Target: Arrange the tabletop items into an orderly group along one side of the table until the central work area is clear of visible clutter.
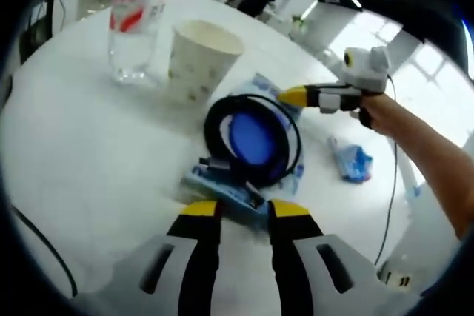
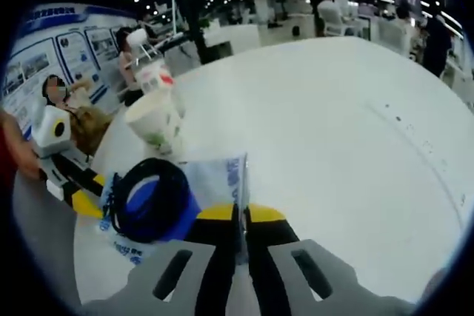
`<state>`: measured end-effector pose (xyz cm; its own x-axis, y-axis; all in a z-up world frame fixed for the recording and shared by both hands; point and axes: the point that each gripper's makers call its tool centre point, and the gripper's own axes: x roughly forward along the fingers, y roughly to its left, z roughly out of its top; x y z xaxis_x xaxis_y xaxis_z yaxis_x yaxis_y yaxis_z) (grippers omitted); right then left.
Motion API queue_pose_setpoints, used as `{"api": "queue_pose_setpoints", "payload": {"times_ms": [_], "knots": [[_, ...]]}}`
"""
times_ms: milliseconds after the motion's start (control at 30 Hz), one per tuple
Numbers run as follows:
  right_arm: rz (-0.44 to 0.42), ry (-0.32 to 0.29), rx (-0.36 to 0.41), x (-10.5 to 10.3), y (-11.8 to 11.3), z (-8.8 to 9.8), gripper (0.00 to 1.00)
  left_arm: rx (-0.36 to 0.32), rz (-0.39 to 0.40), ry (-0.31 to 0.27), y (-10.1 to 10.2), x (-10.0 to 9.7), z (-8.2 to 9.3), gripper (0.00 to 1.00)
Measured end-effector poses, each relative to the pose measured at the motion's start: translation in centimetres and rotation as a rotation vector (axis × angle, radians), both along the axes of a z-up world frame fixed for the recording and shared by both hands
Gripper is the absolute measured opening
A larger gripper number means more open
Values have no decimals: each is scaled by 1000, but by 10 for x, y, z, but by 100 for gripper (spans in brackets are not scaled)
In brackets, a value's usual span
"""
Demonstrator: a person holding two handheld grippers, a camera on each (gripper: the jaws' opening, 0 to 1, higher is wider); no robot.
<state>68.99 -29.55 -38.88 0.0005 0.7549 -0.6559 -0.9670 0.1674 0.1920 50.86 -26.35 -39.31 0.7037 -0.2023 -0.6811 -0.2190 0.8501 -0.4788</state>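
Right at my left gripper (image 1: 244,212), the 2 yellow-tipped jaws stand apart, their tips just short of the near edge of a blue-and-white packet (image 1: 222,189) lying on the white table (image 1: 81,146). On top of that packet sits a coiled black cable (image 1: 252,138), with the blue of the packet showing through its ring. My right gripper (image 2: 241,216) has its 2 jaws pressed together on the packet's thin edge (image 2: 238,183), the cable coil (image 2: 152,197) lying just to the left of them. Beyond the coil stands a paper cup (image 1: 198,61), upright, and past it a clear plastic cup (image 1: 135,27) with red print. Off to the side lies a small blue wrapper (image 1: 352,160), well apart from the packet.
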Motion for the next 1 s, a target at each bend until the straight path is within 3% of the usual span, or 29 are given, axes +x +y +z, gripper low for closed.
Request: {"api": "queue_pose_setpoints", "payload": {"times_ms": [300,1000], "knots": [[-3,1,-14,-2,-4,1,3,-11,-20,38,-3,-5,-3,13],[-69,63,-44,-10,-26,3,2,-13,-42,43,7,-1,2,0]]}}
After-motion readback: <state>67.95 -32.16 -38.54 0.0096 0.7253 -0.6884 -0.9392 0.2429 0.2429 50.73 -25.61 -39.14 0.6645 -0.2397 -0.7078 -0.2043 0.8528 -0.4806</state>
